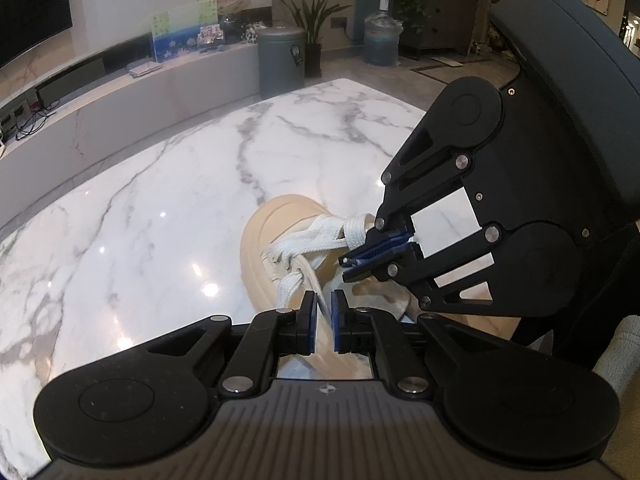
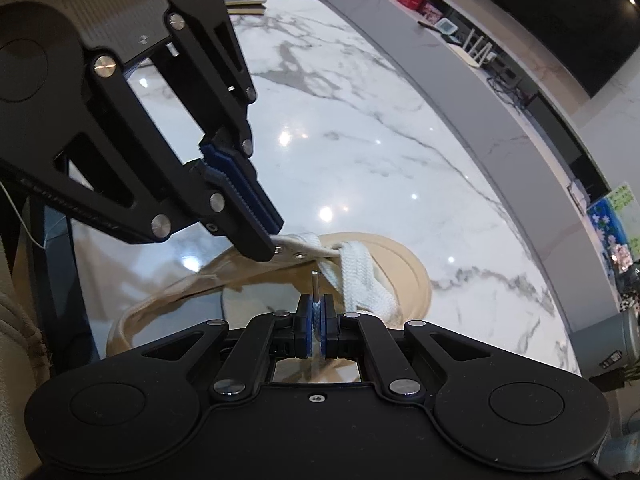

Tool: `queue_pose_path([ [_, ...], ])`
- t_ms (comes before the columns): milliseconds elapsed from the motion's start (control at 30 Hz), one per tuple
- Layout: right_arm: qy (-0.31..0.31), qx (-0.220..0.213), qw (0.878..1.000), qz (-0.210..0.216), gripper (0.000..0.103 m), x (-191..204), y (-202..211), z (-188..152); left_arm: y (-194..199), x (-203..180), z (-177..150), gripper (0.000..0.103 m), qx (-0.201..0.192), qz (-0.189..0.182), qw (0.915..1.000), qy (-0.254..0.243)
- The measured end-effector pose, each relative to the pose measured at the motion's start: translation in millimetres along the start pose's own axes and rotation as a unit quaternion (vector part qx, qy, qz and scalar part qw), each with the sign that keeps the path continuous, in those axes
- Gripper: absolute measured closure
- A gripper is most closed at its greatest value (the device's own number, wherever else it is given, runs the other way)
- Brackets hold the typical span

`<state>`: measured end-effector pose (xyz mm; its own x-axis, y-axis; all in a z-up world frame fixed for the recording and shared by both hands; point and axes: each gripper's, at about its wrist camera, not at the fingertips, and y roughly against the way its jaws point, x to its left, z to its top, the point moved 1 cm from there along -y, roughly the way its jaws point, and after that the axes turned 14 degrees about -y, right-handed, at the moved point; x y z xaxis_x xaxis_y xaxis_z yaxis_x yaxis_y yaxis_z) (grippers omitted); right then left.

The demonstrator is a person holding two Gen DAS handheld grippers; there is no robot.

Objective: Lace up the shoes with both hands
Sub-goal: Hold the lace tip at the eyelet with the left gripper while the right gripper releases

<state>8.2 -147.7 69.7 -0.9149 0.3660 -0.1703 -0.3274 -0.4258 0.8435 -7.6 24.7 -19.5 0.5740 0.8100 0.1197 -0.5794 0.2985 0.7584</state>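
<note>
- Beige sneaker (image 1: 280, 232) sits near the marble worktop (image 1: 160, 208) near edge, loads of bare marble beyond it.
- Left hand-held gripper (image 1: 324, 312) pinches the white shoelace (image 1: 316, 284); right hand-held gripper (image 2: 317, 320) clamps the lace tip (image 2: 315, 280).

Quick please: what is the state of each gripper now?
Left gripper: closed on the eyelet flap.
Right gripper: closed on the white shoelace, near its tip.

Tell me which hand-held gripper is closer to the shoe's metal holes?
Left hand-held gripper: pinching the flap right at the holes; right hand-held gripper holds the lace tip just short.
</note>
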Motion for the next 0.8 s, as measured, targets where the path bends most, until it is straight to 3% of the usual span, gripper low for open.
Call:
queue_pose_path([
  [300,0.004,0.035,0.999,0.003,0.101,-8,-41,32,3,0,0,0.097,-0.002,-0.006,1.0000,-0.002],
  [800,0.016,0.044,0.999,-0.009,0.101,-15,-68,62,-2,-3,2,0.097,-0.008,-0.015,0.9998,-0.010],
])
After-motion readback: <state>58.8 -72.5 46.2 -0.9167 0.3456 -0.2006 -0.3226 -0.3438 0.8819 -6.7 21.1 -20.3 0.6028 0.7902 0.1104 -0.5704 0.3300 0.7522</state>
